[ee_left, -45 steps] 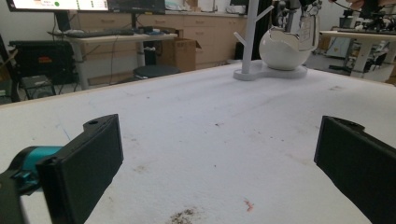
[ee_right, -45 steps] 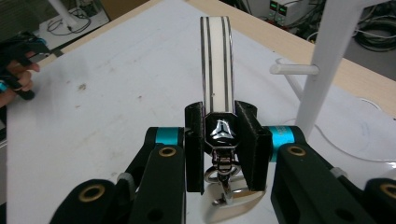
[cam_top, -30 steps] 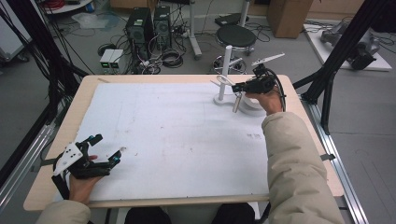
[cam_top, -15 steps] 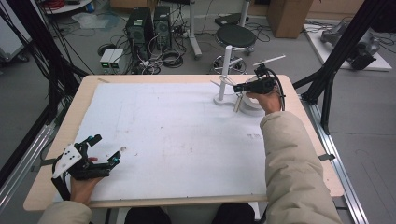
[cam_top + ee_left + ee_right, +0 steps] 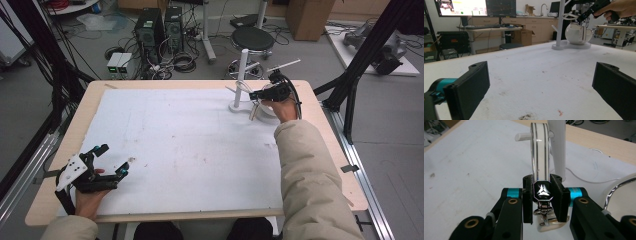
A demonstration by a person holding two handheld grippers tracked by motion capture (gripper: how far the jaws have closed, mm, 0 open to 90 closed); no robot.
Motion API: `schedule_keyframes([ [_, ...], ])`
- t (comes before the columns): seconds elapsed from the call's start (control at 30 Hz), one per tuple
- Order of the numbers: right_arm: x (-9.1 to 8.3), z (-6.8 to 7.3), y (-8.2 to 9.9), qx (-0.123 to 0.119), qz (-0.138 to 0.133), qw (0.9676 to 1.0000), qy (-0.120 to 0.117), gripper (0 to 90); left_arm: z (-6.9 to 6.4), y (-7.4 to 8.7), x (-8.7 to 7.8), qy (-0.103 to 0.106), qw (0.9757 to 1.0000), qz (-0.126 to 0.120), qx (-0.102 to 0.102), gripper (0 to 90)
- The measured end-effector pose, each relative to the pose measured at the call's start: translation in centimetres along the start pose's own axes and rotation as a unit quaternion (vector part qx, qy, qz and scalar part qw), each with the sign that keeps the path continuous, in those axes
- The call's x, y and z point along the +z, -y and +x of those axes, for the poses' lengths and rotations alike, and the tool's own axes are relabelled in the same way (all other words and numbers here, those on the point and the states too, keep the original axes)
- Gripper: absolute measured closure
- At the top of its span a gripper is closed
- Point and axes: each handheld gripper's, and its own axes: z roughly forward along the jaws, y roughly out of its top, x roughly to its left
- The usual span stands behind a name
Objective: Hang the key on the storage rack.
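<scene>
At the far right of the wooden table (image 5: 320, 150), covered by a white sheet (image 5: 190, 150), we hold our right gripper (image 5: 263, 94) up beside a white peg stand with a round base (image 5: 241, 75). Its jaws are clenched on a white headband-like strap with silver stripes (image 5: 540, 152), pinching it just above a dark octagonal badge bearing a silver emblem (image 5: 542, 190). Below the badge, in the right gripper view, a shiny metal hinge (image 5: 544, 211) hangs between the jaws. The strap arches up and away from the gripper toward a short horizontal peg of the stand (image 5: 524, 136); whether it rests on that peg we cannot tell. At the right edge of this view a curved white shape with a chrome rim (image 5: 621, 192) shows, too cropped to identify.

From the left gripper view, the stand (image 5: 561, 25) rises at the far end of the sheet, and a rounded white object (image 5: 576, 33) sits at its base, just below the right gripper (image 5: 587, 13) and our right hand (image 5: 619, 7).

Near the left corner, our left gripper (image 5: 112, 160) rests low over the sheet in our left hand (image 5: 90, 197), well apart from the stand. Its jaws are spread wide and released, with bare sheet between them. Faint stains (image 5: 526, 116) mark the sheet.
</scene>
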Motion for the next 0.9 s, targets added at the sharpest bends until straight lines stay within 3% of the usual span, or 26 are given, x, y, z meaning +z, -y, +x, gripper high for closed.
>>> schedule_keyframes([
  [0.03, 0.1, 0.1, 0.0, -0.003, -0.002, 1.0, -0.002, 65.9, 0.0, 0.0, 0.0, 0.0, 1.0, -0.001, 0.001, 1.7],
  [0.1, 0.2, 0.3, -0.1, -0.007, -0.005, 1.0, -0.004, 43.8, 0.0, 0.0, 0.0, -0.001, 1.0, -0.001, 0.0, 1.7],
  [0.13, 0.2, 0.5, -0.2, -0.007, 0.0, 1.0, -0.001, 39.2, 0.0, 0.0, 0.0, -0.002, 1.0, -0.002, 0.0, 1.7],
  [0.27, -0.8, 1.9, -0.3, -0.017, -0.032, 0.9991, -0.021, 16.3, 0.1, 0.0, -0.1, -0.002, 1.0, -0.005, -0.005, 1.7],
  [0.33, -1.5, 2.9, -0.4, -0.033, -0.043, 0.9984, -0.018, 8.8, 0.1, 0.0, -0.2, -0.003, 1.0, -0.009, -0.002, 1.7],
  [0.4, -2.7, 4.4, -0.2, -0.072, -0.086, 0.9936, -0.007, 0.7, 0.0, 0.0, -0.1, -0.003, 1.0, -0.008, -0.003, 1.7],
  [0.53, -4.6, 5.8, 1.2, -0.095, -0.139, 0.9856, -0.012, 0.5, 0.1, 0.0, -0.1, -0.003, 1.0, -0.008, -0.003, 1.7],
  [0.7, -6.3, 6.9, 4.8, -0.117, -0.173, 0.978, -0.004, 0.6, 0.1, 0.0, -0.2, -0.005, 0.9999, -0.009, -0.003, 1.7],
  [0.77, -7.0, 7.2, 7.0, -0.12, -0.202, 0.9721, -0.002, 0.5, 0.0, 0.1, -0.2, -0.007, 0.9999, -0.01, -0.003, 1.7],
  [0.87, -7.7, 7.0, 10.1, -0.117, -0.251, 0.9607, -0.007, 0.6, 0.0, 0.1, -0.2, -0.008, 0.9999, -0.01, 0.0, 1.7],
  [0.9, -7.9, 6.9, 11.1, -0.113, -0.26, 0.9589, -0.007, 0.5, 0.0, 0.1, -0.2, -0.009, 0.9999, -0.011, 0.0, 1.7],
])
